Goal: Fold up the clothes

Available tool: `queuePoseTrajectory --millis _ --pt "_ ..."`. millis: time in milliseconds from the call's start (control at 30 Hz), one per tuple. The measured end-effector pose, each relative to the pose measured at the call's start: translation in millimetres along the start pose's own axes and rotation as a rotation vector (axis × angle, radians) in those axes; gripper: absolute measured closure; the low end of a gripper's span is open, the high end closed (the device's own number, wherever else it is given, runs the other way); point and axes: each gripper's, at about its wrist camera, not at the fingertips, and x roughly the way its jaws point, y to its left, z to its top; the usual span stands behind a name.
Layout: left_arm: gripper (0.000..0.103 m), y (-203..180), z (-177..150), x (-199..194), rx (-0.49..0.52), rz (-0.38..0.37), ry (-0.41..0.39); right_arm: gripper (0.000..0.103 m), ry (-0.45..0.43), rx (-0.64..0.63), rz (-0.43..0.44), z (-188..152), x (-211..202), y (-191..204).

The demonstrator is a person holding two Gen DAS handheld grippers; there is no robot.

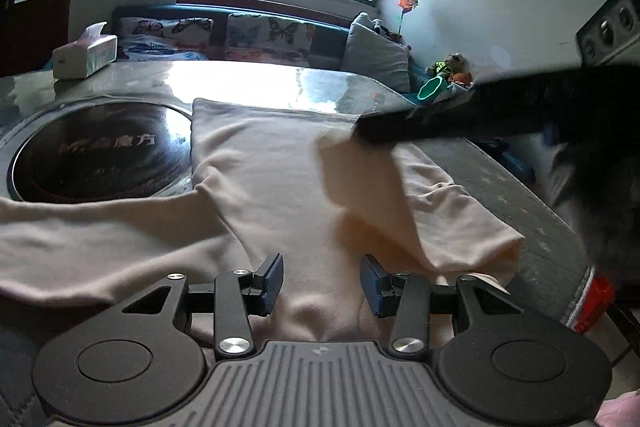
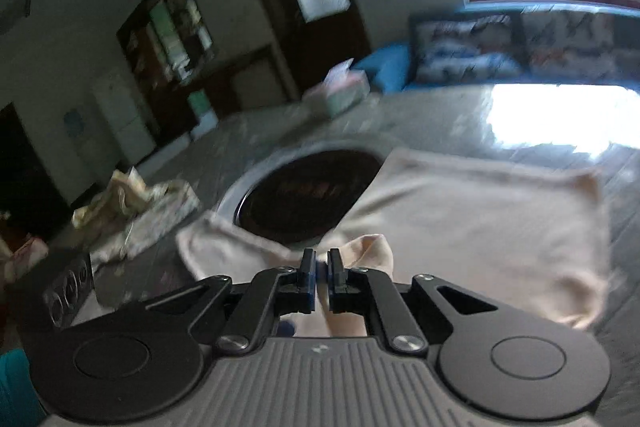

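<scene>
A beige long-sleeved garment (image 1: 260,167) lies flat on the table (image 1: 500,179), its far edge partly over a round dark hob (image 1: 92,155). My left gripper (image 1: 322,267) hovers low over the garment's near part, open, with only cloth below it. My right gripper (image 1: 360,133) comes in from the right as a dark blurred bar and holds one sleeve (image 1: 368,195) up over the body. In the right wrist view my right gripper (image 2: 322,259) has its jaws almost together, with sleeve cloth (image 2: 372,251) bunched at the tips. The other sleeve (image 1: 100,227) lies spread to the left.
A tissue box (image 1: 84,55) stands at the table's far left. A sofa with butterfly cushions (image 1: 264,35) and a grey pillow (image 1: 376,55) lies behind. A crumpled bag (image 2: 132,199) and a speaker box (image 2: 68,291) sit at the table's left end. A red object (image 1: 592,303) is at the right edge.
</scene>
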Motion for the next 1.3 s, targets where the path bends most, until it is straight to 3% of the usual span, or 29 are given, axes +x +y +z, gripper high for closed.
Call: queuePoseTrajectory --millis 233,533,700,867,1000,1300 --pt "0.057 2.2 1.5 0.2 -0.007 0.009 0.002 0.086 0.044 -0.034 -0.044 -12.7 -11.5 -10.6" --pt "0.059 11.2 7.9 -6.8 -0.015 0.036 -0.033 0.086 0.082 0.009 -0.310 -42.3 -53.1 -77.8" --pt "0.072 9.1 6.7 0.0 0.006 0.038 -0.009 0.086 0.028 0.026 -0.381 -41.9 -61.5 -99.2" --pt "0.075 4.9 4.1 0.2 0.040 0.046 -0.003 0.086 0.040 0.009 -0.401 -44.1 -46.9 -109.4" --pt "0.090 5.9 2.1 -2.5 0.056 0.055 0.003 0.086 0.045 0.012 -0.406 -47.3 -39.6 -114.9" --pt "0.090 4.8 6.3 -0.5 0.077 0.067 0.007 0.084 0.024 -0.064 -0.423 -44.4 -44.2 -96.2"
